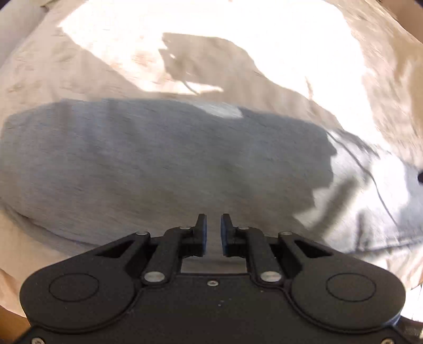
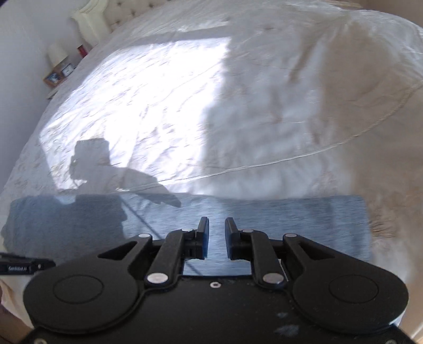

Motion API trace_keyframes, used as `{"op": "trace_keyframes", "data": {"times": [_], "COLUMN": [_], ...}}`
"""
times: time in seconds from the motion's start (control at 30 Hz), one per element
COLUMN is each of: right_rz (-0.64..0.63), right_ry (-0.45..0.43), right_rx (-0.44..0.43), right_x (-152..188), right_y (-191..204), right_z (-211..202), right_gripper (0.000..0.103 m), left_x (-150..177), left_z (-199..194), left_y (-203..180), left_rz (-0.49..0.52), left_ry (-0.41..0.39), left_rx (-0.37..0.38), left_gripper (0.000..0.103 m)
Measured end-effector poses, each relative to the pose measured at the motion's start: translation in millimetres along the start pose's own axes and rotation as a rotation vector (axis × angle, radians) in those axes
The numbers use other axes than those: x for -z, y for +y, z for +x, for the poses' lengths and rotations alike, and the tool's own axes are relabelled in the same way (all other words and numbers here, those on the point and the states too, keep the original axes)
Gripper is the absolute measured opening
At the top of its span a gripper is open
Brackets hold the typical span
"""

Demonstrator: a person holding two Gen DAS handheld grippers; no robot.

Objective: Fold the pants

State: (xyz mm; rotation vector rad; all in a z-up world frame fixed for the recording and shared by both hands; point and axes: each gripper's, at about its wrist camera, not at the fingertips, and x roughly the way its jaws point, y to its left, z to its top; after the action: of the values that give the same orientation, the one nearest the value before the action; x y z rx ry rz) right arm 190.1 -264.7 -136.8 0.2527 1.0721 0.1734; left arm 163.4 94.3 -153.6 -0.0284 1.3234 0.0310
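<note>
The grey pants (image 1: 164, 164) lie folded into a long band across the cream bedspread (image 1: 264, 39). The left gripper (image 1: 213, 230) and right gripper (image 2: 216, 236) both hover over the fabric, jaws slightly apart, gripping nothing. Only the right view shows the headboard (image 2: 90, 13) and a bedside shelf (image 2: 56, 75) — its blurred items are possibly frames.

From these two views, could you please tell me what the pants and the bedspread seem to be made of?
Pants: probably soft knit jersey or fleece, matte heathered blue-grey with fine flecks, no sheen.
Bedspread: looks like a light woven fabric, cream, slightly glossy in the sun, crinkled all over, with a stitched line. Blur leaves both uncertain.
</note>
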Motion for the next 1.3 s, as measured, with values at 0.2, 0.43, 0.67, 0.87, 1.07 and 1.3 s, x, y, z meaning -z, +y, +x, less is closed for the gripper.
{"op": "trace_keyframes", "data": {"times": [0.2, 0.43, 0.67, 0.87, 1.07, 1.3], "right_rz": [-0.131, -0.189, -0.289, -0.612, -0.826, -0.935], "right_ry": [0.078, 0.184, 0.244, 0.14, 0.178, 0.177], "right_rx": [-0.088, -0.05, -0.032, -0.052, -0.097, -0.103], "right_x": [4.6, 29.9, 71.9, 92.0, 112.2, 114.0], "right_y": [102.0, 185.3, 218.6, 288.1, 324.9, 337.6], "right_z": [45.9, 98.2, 88.9, 78.7, 101.4, 128.7], "right_gripper": [0.019, 0.019, 0.022, 0.035, 0.035, 0.003], "left_x": [-31.1, -11.8, 27.9, 35.0, 25.8, 3.5], "left_z": [13.3, 65.5, 42.3, 19.1, 9.2, 4.4], "left_y": [104.5, 145.2, 119.1, 141.6, 167.3, 194.3], "left_rz": [-0.166, -0.129, 0.115, 0.02, -0.045, -0.105], "left_ry": [0.011, 0.156, 0.09, 0.111, 0.114, 0.116], "left_rx": [-0.124, -0.079, -0.059, 0.084, 0.099, 0.114], "left_gripper": [0.019, 0.019, 0.019, 0.019, 0.019, 0.019]}}
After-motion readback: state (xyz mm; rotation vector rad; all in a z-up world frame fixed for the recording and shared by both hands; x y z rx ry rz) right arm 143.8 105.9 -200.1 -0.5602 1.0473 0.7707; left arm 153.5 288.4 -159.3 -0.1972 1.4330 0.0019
